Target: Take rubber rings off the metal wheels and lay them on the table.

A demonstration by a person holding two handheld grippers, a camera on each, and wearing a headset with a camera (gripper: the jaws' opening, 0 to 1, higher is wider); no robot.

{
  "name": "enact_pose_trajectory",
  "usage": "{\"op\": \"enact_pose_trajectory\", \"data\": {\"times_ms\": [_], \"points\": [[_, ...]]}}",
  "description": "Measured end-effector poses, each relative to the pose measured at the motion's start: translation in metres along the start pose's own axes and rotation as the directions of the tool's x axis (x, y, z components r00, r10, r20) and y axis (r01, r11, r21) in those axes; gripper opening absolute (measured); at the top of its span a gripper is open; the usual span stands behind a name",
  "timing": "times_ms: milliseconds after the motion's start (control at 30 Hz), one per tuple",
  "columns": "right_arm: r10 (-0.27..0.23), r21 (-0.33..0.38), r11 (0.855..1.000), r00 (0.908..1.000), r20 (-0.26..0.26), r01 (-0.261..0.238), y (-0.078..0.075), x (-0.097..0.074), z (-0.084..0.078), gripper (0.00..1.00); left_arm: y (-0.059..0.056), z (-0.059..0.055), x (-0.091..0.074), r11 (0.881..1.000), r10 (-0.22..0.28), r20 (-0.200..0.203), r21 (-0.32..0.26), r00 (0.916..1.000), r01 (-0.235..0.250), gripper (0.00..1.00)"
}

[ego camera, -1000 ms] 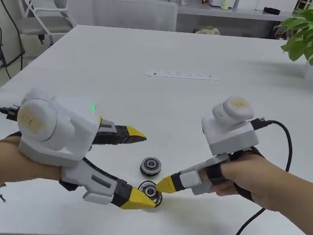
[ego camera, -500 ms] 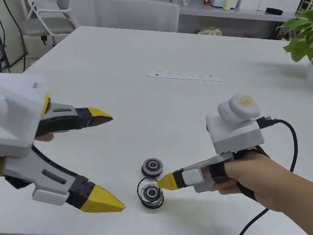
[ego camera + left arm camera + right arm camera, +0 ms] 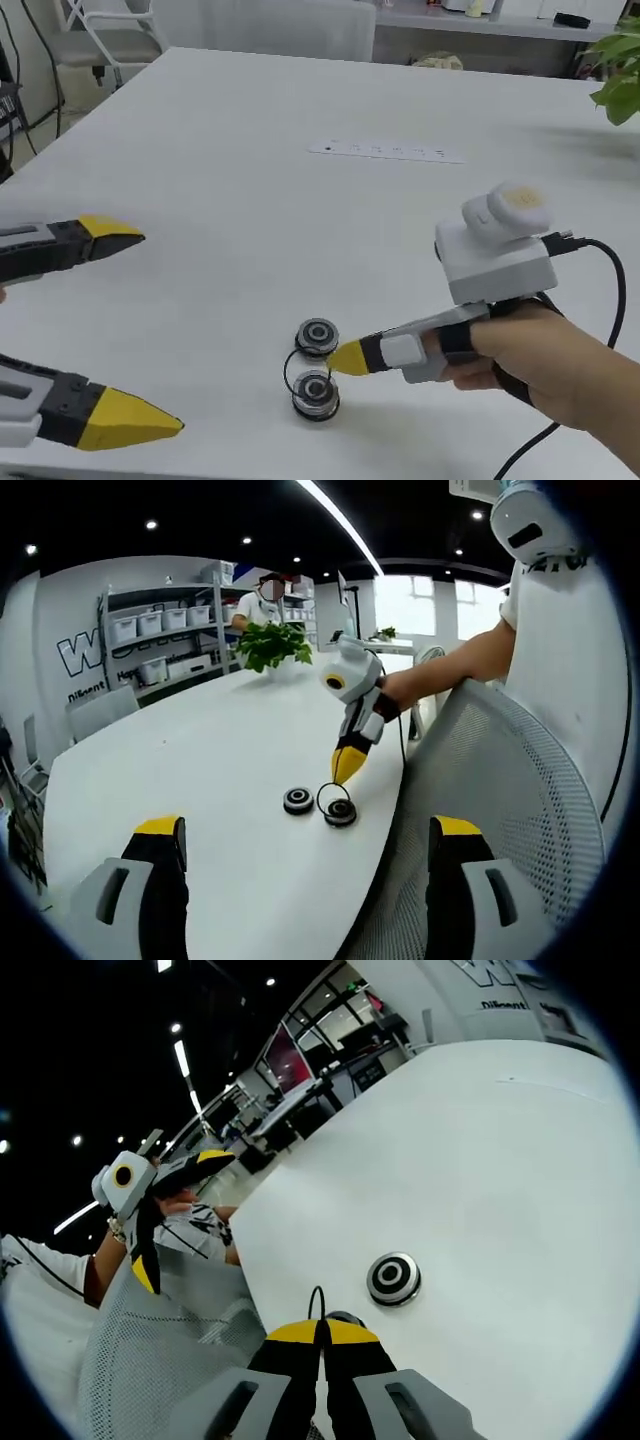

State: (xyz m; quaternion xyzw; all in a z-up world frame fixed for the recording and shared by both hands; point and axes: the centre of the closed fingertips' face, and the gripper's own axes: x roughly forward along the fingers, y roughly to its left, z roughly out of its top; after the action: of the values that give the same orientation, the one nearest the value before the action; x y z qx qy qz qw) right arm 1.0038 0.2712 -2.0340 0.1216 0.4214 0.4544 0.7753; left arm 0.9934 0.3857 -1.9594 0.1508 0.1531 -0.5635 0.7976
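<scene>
Two small metal wheels lie near the table's front edge: one (image 3: pixel 317 337) farther off, one (image 3: pixel 315 394) nearer. A thin black rubber ring (image 3: pixel 287 372) stands as a loop off the nearer wheel, pinched in my right gripper (image 3: pixel 345 358), which is shut on it. In the right gripper view the ring (image 3: pixel 316 1300) rises from the shut tips (image 3: pixel 321 1328), with the far wheel (image 3: pixel 393 1278) beyond. My left gripper (image 3: pixel 160 332) is wide open at the far left, well apart from the wheels. Its own view shows both wheels (image 3: pixel 298 800) (image 3: pixel 340 813) and the right gripper (image 3: pixel 348 765).
A white power strip (image 3: pixel 385 152) lies across the middle of the table (image 3: pixel 250 120). A mesh chair (image 3: pixel 500 780) stands at the table's near edge. A potted plant (image 3: pixel 620 80) sits at the back right. A cable (image 3: pixel 600 290) trails from the right gripper.
My left gripper has let go of the nearer wheel and drawn back to the left, open. The right gripper stays shut on the ring, which now stands out as a loop.
</scene>
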Motion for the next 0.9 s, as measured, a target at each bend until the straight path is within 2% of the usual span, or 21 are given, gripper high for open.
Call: {"op": "enact_pose_trajectory", "data": {"times_ms": [100,267,433,600,900], "points": [[0.005,0.011,1.000,0.9998,0.022,-0.006,0.001,-0.003,0.004,0.00,-0.002,-0.011,-0.002,1.000,0.014,-0.020,-0.014,0.9997,-0.014,0.99],[0.012,0.021,1.000,0.9985,0.054,-0.013,0.003,-0.006,0.011,0.00,-0.005,-0.019,-0.002,0.998,0.025,-0.015,-0.056,0.9996,-0.026,0.99],[0.018,0.022,1.000,0.9961,0.086,-0.020,0.009,-0.009,0.017,0.00,-0.006,-0.019,-0.001,0.998,0.023,-0.015,-0.056,0.9996,-0.024,0.99],[0.033,0.020,0.999,0.9925,0.117,-0.036,0.018,-0.010,0.024,0.00,-0.012,-0.027,0.003,0.999,0.001,-0.057,-0.035,0.9983,-0.003,0.98],[0.063,-0.040,0.998,0.9869,0.148,-0.058,0.041,-0.006,0.036,0.00,-0.010,-0.026,0.001,0.998,0.007,-0.040,-0.067,0.9992,-0.009,0.97]]}}
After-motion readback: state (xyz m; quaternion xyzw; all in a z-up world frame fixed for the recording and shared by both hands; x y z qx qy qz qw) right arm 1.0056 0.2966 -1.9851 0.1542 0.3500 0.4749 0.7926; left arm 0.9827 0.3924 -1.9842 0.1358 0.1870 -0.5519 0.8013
